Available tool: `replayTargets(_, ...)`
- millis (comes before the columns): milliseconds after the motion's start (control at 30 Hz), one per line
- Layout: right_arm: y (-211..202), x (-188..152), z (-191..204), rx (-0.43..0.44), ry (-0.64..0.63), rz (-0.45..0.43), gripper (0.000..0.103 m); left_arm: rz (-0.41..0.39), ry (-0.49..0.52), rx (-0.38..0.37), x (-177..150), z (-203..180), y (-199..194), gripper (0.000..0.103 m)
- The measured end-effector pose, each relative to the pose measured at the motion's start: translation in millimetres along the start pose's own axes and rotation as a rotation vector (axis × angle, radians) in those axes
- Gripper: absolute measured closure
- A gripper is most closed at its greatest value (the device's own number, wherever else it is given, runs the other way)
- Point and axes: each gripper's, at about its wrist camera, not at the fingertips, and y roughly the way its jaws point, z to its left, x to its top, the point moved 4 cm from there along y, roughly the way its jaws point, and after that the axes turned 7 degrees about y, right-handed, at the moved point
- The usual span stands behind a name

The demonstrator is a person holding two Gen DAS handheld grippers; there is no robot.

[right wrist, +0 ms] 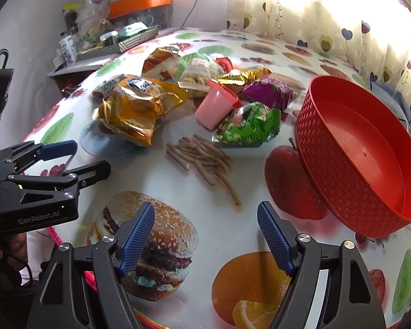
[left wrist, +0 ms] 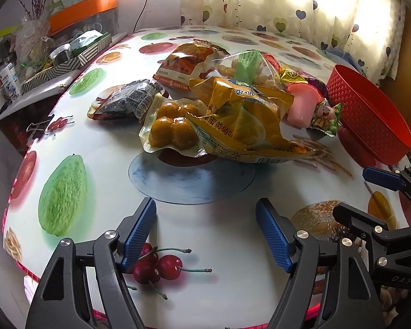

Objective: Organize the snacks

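A round table [right wrist: 233, 235] covered with a fruit-and-burger print cloth stands before a heart-patterned curtain [right wrist: 328, 27]; a cluttered shelf [right wrist: 117, 44] occupies the upper left of the frame. The snack pile [left wrist: 222, 93] lies at frame centre: a yellow potato-stick bag [right wrist: 134, 109], a green packet [right wrist: 249, 126], a purple packet [right wrist: 268, 93] and a pink cup [right wrist: 213, 104] lying tilted. Loose sticks [right wrist: 202, 159] lie just below the packets. The red basket [right wrist: 328, 170] sits at right, holding nothing. Left gripper [left wrist: 205, 235]: jaws wide apart, gripping nothing, low over the cloth. Right gripper [right wrist: 205, 235]: jaws wide apart, gripping nothing.
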Motion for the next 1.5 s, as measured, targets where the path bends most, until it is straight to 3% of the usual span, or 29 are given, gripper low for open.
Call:
replayTargets(267, -8, 18, 9, 0.035, -0.011, -0.038, 0.025, -0.005, -0.037, -0.010, 3, 10, -3, 0.027)
replayTargets(567, -10, 45, 28, 0.102, -0.035, -0.069, 0.025, -0.074, -0.110, -0.007, 12, 42, -15, 0.027)
replayTargets(1033, 19, 81, 60, 0.277, 0.097, -0.002, 0.025, -0.127, -0.191, 0.004, 20, 81, -20, 0.027)
replayTargets(1500, 52, 92, 42, 0.254, 0.251, 0.064, 0.025, -0.143, -0.194, -0.024, 27, 90, -13, 0.027)
